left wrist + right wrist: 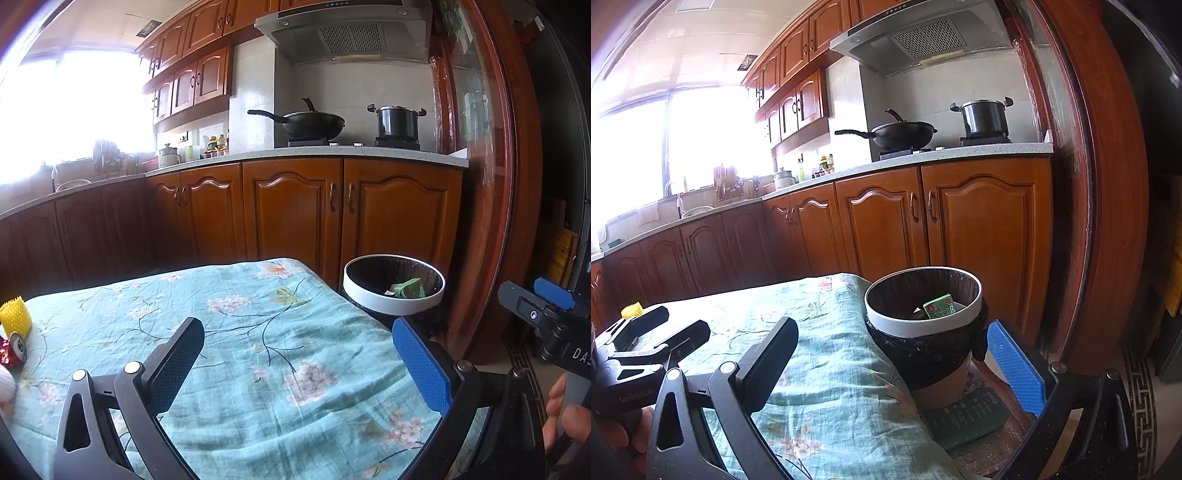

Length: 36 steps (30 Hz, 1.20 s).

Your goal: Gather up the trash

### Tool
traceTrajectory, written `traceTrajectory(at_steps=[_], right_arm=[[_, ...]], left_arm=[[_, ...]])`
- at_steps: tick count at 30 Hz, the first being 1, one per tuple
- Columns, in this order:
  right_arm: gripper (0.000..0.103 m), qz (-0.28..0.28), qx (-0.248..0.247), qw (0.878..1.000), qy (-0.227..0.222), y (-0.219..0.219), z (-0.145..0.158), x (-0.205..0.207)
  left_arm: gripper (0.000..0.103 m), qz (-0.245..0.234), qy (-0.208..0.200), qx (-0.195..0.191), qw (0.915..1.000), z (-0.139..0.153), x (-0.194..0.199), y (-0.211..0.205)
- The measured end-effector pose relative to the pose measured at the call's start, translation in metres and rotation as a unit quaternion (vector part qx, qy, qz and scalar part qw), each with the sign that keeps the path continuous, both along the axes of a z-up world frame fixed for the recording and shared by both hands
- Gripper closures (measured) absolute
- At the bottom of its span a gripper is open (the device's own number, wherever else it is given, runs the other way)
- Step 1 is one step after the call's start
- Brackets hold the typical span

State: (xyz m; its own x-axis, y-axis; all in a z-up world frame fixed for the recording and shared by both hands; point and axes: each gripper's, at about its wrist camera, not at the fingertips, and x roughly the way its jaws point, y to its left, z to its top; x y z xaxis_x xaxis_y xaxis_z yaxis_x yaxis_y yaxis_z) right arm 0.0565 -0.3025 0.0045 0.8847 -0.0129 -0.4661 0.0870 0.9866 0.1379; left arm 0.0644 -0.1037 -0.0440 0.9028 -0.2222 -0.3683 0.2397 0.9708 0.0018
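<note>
My left gripper (299, 354) is open and empty above the teal floral tablecloth (258, 332). At the table's left edge lie a yellow foam net (14, 315), a crushed can (18, 349) and a red wrapper (6, 354). A white-rimmed trash bin (391, 306) with a black liner stands off the table's right corner, with a green carton (408, 290) inside. My right gripper (892, 354) is open and empty just in front of the bin (923, 326); the green carton (940, 306) shows in it. The left gripper (683, 321) appears at the left of this view.
The bin rests on a low seat with a dark green pad (967, 413). Wooden cabinets (295, 214) run behind the table, with a wok (314, 123) and pot (397, 122) on the stove. A wooden door frame (491, 221) stands to the right. A hand (565, 417) holds the right gripper.
</note>
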Motion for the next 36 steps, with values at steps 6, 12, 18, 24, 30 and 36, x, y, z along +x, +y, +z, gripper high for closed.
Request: traceTrajectory(at_steps=[6,12,18,24,30,36], right_arm=[[0.0,0.001,-0.004,1.0,0.0,0.0021,-0.0001,-0.0003],[0.0,0.003,-0.003,1.0,-0.002,0.0024,0.001,-0.0008],[0.0,0.004,-0.002,1.0,-0.002,0.0031,0.0017,0.0],[0.0,0.006,-0.003,1.0,-0.002,0.0053,0.0025,-0.0006],[0.0,0.006,-0.001,1.0,-0.002,0.0064,0.0034,-0.0008],[0.0,0.008,-0.001,1.0,-0.003,0.0075,0.0043,-0.001]], left_arm=[[0.001,-0.001,-0.003,0.0,1.0,-0.0005,-0.0002,0.0012],[0.001,-0.002,-0.004,-0.001,1.0,-0.0011,-0.0005,0.002],[0.001,-0.002,-0.003,0.0,1.0,-0.0015,0.0003,0.0021],[0.001,-0.003,0.0,-0.005,1.0,-0.0024,0.0022,0.0054],[0.001,-0.004,0.001,-0.005,1.0,-0.0029,0.0046,0.0081],[0.001,-0.003,0.003,-0.004,1.0,-0.0045,0.0062,0.0099]])
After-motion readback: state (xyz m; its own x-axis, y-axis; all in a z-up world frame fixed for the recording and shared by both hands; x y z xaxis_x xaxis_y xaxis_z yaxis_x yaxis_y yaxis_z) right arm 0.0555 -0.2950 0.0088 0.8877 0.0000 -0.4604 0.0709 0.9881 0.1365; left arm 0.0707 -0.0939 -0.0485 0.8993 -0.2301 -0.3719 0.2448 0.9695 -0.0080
